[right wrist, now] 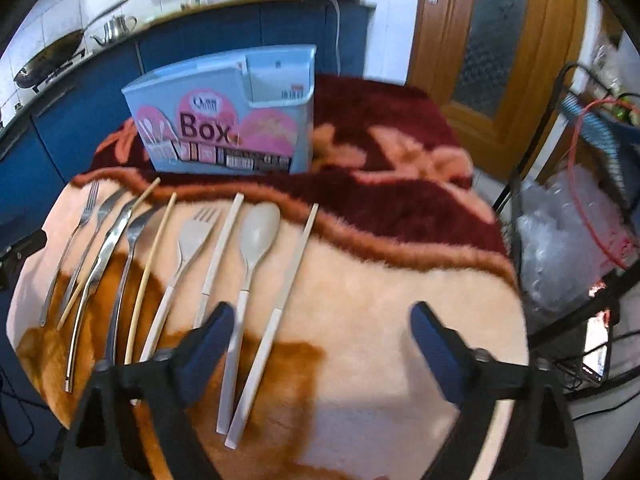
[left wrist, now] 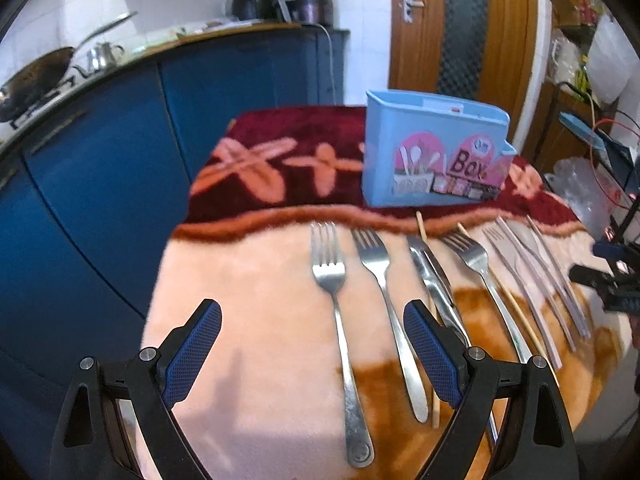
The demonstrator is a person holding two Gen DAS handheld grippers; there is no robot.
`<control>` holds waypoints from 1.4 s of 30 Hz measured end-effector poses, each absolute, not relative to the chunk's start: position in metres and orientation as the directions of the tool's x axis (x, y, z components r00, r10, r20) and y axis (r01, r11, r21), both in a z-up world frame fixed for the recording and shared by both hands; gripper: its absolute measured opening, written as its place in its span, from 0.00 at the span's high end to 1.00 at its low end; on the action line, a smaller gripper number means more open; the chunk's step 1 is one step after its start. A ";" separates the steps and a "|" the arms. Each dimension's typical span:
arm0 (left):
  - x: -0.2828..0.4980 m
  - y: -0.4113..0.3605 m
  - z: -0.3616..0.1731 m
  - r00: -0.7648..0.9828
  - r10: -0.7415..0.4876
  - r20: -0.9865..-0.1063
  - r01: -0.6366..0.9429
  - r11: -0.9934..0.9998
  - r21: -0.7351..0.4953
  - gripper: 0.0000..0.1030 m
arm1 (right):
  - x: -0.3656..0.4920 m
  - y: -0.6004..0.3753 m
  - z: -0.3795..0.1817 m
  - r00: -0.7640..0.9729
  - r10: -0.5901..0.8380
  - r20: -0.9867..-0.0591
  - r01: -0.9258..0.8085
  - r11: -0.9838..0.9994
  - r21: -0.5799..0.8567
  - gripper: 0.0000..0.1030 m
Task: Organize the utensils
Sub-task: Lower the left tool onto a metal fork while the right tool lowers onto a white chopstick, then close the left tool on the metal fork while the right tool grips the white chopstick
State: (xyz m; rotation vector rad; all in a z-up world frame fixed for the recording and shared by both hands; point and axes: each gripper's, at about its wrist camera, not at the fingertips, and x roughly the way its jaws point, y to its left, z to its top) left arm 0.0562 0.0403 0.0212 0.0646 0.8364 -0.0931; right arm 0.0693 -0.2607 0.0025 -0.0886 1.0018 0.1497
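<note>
Steel and beige plastic utensils (right wrist: 256, 240) lie in a row before the tall blue plastic box (right wrist: 228, 116), ready for sorting; both tools, left tool (left wrist: 312, 356) and right tool (right wrist: 322, 350), hover open and empty

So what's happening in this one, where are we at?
A person holds a gripper in each hand over a blanket-covered table, and nothing is picked up yet. The utensils lie in a row: metal forks, a knife, thin wooden chopsticks, then a pale fork, spoon and chopsticks. The blue box stands behind them with nothing visible in it. The left gripper hangs open above the metal forks, and the right gripper is open and empty near the pale pieces.
</note>
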 end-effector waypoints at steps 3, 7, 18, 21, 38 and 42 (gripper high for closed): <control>0.061 0.039 0.019 0.628 -0.068 -0.776 0.125 0.992 0.014 0.12 | 0.079 -0.260 0.000 0.470 0.104 -0.876 -0.181 0.983 0.020 0.37; 0.073 0.042 0.011 0.552 -0.074 -0.831 0.119 0.993 -0.009 0.33 | 0.087 -0.255 -0.001 0.405 0.138 -0.904 -0.215 0.975 0.053 0.49; 0.096 0.039 -0.013 0.373 -0.171 -0.912 0.170 0.979 -0.114 0.65 | 0.100 -0.244 -0.006 0.311 0.120 -0.943 -0.252 0.967 0.040 0.67; 0.102 0.038 -0.015 0.345 -0.183 -0.921 0.177 0.976 -0.128 0.66 | 0.106 -0.243 -0.007 0.299 0.129 -0.946 -0.243 0.968 0.055 0.67; 0.092 0.054 -0.011 0.370 -0.263 -0.891 0.148 0.963 -0.223 0.96 | 0.098 -0.261 -0.001 0.382 0.197 -0.903 -0.170 0.975 0.141 0.93; 0.071 0.059 0.002 0.496 -0.261 -0.828 0.164 0.965 -0.205 0.96 | 0.082 -0.266 0.004 0.449 0.252 -0.857 -0.164 0.966 0.198 0.93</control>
